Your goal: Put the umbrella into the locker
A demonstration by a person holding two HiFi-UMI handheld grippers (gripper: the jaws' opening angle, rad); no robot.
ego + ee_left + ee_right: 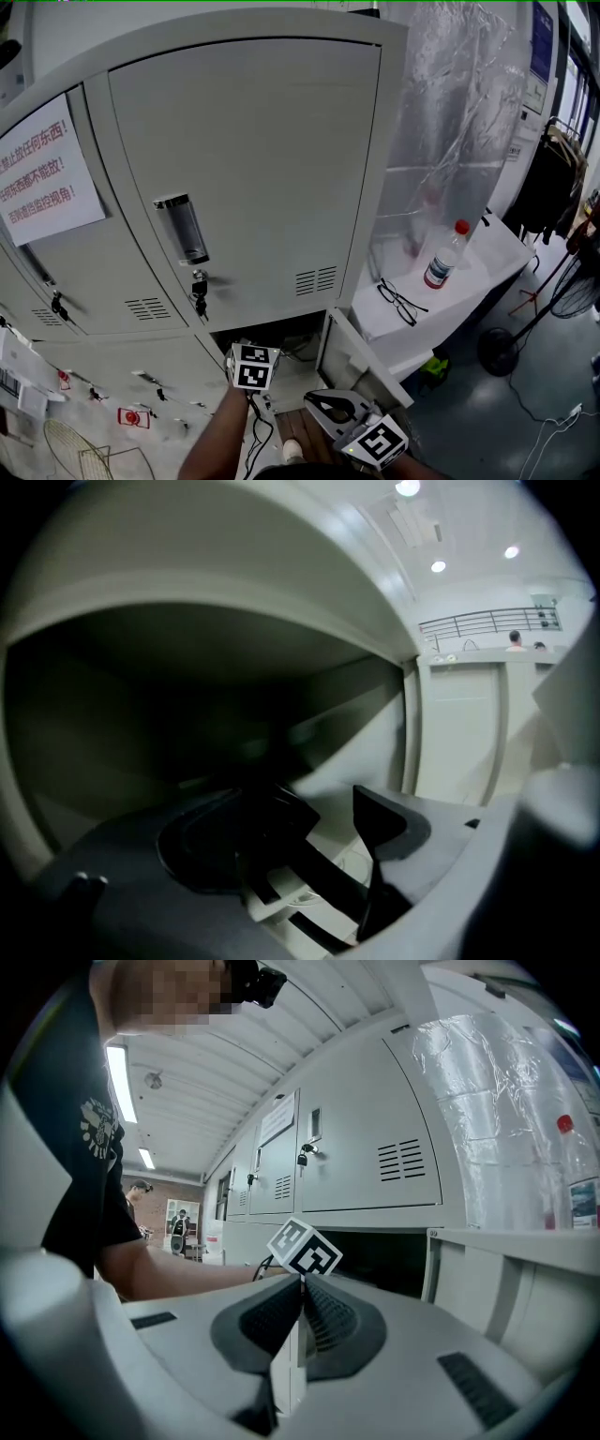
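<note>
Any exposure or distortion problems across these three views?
Left gripper view: locker interior underexposed, left claw a dark silhouette, ceiling lights blown out. Head view: fisheye bows the locker door edges. Right gripper view: evenly lit, right claw sharp, black vignetted corners.

To your right, a white worktop (487, 261) sits against clear plastic sheeting (450, 103), with a bottle (445, 255) and glasses (401, 302) on it. Grey floor (487, 427) below, with a round black stand base (497, 352). Dark clothes (553, 192) hang far right. Strip light (117, 1082) overhead on a white ceiling.
</note>
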